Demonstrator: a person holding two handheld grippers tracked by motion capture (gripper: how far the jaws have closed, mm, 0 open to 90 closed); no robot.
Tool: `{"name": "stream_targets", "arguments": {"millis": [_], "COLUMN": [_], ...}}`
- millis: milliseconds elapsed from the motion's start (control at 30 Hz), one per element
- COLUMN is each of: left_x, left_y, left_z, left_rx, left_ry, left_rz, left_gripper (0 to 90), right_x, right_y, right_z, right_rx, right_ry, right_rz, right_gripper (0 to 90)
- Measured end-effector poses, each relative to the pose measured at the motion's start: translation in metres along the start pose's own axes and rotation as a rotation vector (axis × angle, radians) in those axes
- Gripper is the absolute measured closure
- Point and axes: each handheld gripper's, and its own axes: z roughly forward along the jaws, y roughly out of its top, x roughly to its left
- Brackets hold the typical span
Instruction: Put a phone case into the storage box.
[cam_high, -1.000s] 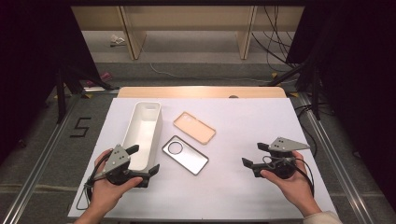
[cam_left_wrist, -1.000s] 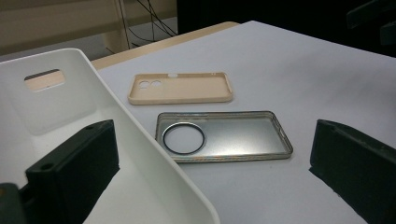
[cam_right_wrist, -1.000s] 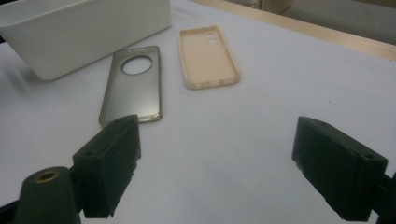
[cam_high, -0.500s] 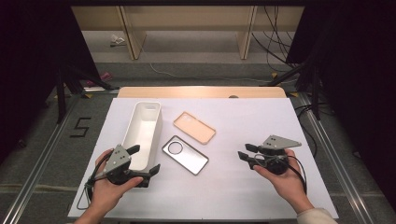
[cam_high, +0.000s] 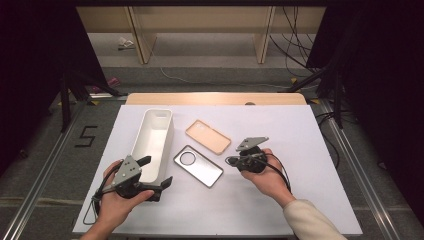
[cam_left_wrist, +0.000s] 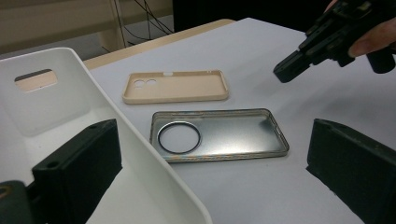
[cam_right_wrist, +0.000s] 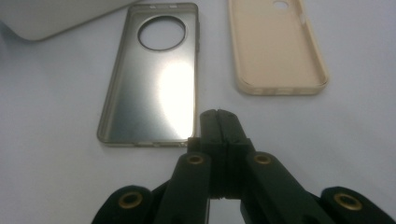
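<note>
1. Right gripper held low over the white table, jaws just brought together and now pressed flat against each other with nothing between them; tips just beside the near corner of the grey phone case, contact not discernible

2. Same right gripper seen from the left gripper view at upper right, black tips hanging above the bare tabletop, well apart from the long side of the grey case

3. Grey phone case lying flat, open side up, round camera cut-out toward the white bin, between the two grippers

4. Beige phone case lying flat and open side up just beyond the grey one, the two near each other but apart

5. Left gripper held at the near end of the white bin, jaws spread wide and gripping nothing; one jaw inside the bin, the other outside on the table side, the bin's thin wall standing between them without touching either pad

6. Empty white bin set lengthwise on the left half of the table, a handle slot cut in its far end
</note>
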Motion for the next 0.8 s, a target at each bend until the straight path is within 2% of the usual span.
{"name": "stream_targets", "arguments": {"millis": [67,433,567,800], "left_x": [0.0,-0.001,0.0,-0.001], "left_y": [0.0,0.0,-0.001,0.0], "left_z": [0.0,0.0,0.0,0.0], "left_rx": [0.001,0.001,0.001,-0.001], "left_ry": [0.0,-0.004,-0.006,-0.006], "left_rz": [0.0,-0.001,-0.002,-0.002], "left_gripper": [2.6,2.7,2.7,2.7], "right_x": [-0.002,-0.003,0.001,0.013], "right_y": [0.004,0.007,0.007,0.008], "right_z": [0.015,0.048,0.048,0.046], "right_rx": [0.045,0.161,0.185,0.22], "right_ry": [0.0,0.011,0.021,0.05], "right_rz": [0.004,-0.012,-0.021,-0.085], "right_gripper": [90.0,90.0,90.0,90.0]}}
